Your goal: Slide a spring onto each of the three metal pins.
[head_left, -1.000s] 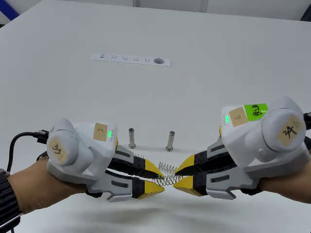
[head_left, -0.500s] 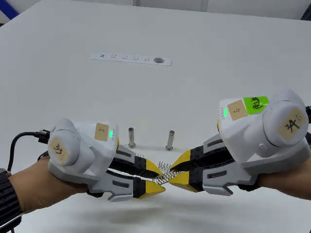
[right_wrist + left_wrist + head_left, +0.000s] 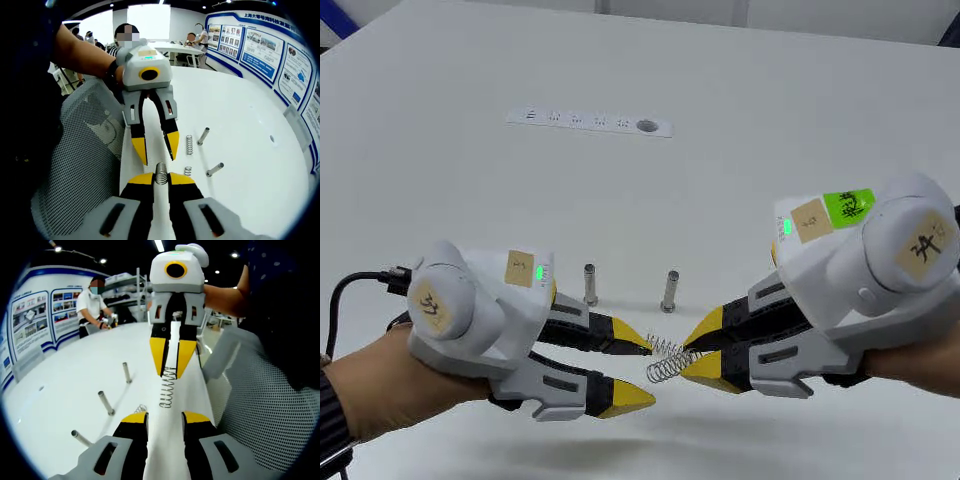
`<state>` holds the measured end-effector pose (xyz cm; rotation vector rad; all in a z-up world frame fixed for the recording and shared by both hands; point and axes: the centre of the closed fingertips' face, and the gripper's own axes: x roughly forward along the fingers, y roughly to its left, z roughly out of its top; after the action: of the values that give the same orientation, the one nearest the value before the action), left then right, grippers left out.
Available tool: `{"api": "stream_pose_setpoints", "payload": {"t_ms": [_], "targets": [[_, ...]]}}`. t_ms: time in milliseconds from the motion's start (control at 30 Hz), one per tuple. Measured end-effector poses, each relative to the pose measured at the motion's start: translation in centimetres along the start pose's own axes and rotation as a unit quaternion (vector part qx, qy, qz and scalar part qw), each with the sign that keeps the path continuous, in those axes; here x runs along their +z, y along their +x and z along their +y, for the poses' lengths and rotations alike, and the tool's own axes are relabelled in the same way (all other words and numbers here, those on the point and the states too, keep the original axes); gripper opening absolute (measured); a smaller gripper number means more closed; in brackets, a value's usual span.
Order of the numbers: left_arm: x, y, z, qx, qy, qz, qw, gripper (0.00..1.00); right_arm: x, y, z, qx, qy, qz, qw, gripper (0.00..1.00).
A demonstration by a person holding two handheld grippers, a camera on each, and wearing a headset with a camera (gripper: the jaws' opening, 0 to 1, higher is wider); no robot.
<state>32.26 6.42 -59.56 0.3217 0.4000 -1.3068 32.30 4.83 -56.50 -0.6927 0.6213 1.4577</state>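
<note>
Silvery coiled spring (image 3: 665, 361) in right tool (image 3: 692, 357)

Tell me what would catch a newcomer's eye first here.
A spring at bottom centre of the head view, pinched at one end by the right gripper. Facing it, the left gripper stands open. Just behind them, two bare metal pins stand upright on the white table.
</note>
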Motion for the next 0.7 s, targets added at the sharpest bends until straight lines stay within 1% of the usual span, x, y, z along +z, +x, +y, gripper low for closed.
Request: {"api": "stream_pose_setpoints", "payload": {"t_ms": [167,367,533,700], "targets": [[-0.4,-1.0,0.4,0.018,-0.009,-0.004,0.9998,0.31,-0.7,-0.8,-0.7,0.000,-0.011,0.027,0.9996,0.11],[-0.9,-2.1,0.9,0.037,-0.023,-0.009,0.9990,0.36,-1.5,-1.7,-1.6,-0.004,-0.015,0.048,0.9987,0.11],[-1.3,-3.1,1.3,0.055,-0.039,-0.014,0.9976,0.41,-2.2,-2.6,-2.3,-0.010,-0.013,0.065,0.9977,0.11],[-1.4,-4.0,1.6,0.075,-0.053,-0.020,0.9956,0.45,-2.7,-3.4,-3.0,-0.014,-0.015,0.082,0.9964,0.11]]}}
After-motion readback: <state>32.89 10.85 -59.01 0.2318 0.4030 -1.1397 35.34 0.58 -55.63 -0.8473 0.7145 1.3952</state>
